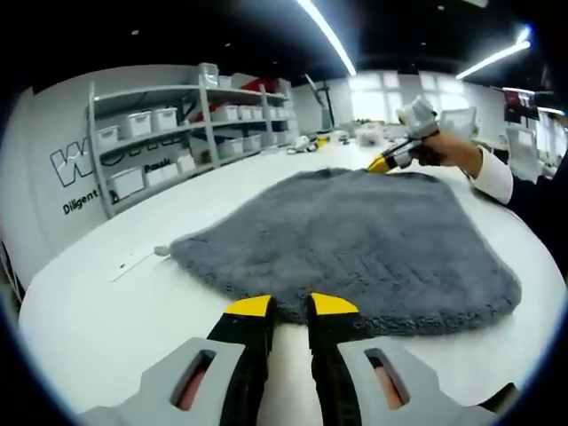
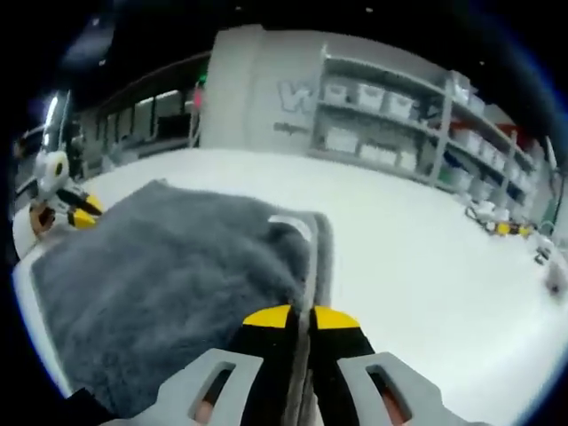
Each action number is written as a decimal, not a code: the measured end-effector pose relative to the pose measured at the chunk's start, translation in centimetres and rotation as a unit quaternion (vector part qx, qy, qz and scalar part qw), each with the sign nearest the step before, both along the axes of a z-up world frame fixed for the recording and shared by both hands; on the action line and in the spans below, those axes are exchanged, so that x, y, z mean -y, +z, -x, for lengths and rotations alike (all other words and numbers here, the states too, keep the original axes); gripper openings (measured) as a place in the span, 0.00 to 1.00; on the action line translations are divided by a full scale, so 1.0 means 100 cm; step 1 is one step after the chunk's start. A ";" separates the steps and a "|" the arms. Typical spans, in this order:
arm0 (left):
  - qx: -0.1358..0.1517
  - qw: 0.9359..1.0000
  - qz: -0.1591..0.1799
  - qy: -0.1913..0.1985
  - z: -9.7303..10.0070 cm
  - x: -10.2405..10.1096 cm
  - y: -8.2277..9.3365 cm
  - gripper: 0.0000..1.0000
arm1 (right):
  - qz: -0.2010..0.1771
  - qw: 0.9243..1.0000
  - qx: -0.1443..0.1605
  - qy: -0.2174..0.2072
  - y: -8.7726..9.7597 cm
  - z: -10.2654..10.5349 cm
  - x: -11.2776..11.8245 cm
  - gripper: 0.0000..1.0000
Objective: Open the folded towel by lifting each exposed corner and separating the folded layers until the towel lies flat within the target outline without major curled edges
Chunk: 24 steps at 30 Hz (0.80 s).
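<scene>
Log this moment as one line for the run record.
left gripper: shut on towel edge | right gripper: shut on towel edge | towel: spread on table, mostly flat

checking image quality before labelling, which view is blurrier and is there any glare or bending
Right gripper view is softer: the towel pile smears and the shelves lack detail. Left gripper view is sharper, the towel texture crisp, but ceiling strip lights blow out. Fisheye bends the table edge in both views.
</scene>
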<state>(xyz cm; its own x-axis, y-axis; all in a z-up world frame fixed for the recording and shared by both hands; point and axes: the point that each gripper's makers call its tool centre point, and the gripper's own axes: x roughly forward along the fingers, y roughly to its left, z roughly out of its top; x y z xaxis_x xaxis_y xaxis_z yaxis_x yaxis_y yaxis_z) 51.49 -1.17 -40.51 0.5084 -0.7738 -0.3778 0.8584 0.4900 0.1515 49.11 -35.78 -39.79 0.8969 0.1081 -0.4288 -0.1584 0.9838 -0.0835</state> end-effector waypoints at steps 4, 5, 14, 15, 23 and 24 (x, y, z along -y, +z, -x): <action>0.001 1.000 -0.003 0.002 0.001 0.000 0.000 0.15 | -0.024 1.000 0.007 0.016 0.003 0.002 -0.012 0.00; 0.000 1.000 -0.003 0.002 0.001 0.000 0.000 0.15 | -0.023 1.000 0.008 0.020 0.003 0.002 -0.013 0.00; -0.059 0.992 0.110 -0.010 0.008 0.006 0.023 0.15 | -0.021 0.996 0.037 0.078 0.017 0.002 -0.052 0.00; -0.058 0.991 0.118 -0.008 0.007 0.004 0.027 0.15 | -0.010 0.996 0.037 0.084 0.017 0.001 -0.057 0.00; -0.088 0.975 0.201 -0.026 0.013 0.006 0.049 0.20 | 0.056 0.990 0.069 0.108 0.029 -0.002 -0.099 0.00; -0.100 0.971 0.216 -0.026 0.013 0.006 0.052 0.22 | 0.055 0.990 0.072 0.109 0.031 -0.002 -0.103 0.00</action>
<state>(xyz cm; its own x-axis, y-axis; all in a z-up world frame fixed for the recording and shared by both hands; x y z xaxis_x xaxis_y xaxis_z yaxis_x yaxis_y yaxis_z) 50.19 -1.73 -35.35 0.4137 -0.9051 -0.0985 0.8753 0.4252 -0.2304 49.30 -25.47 -36.72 0.9104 0.2649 -0.3177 -0.3440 0.9114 -0.2258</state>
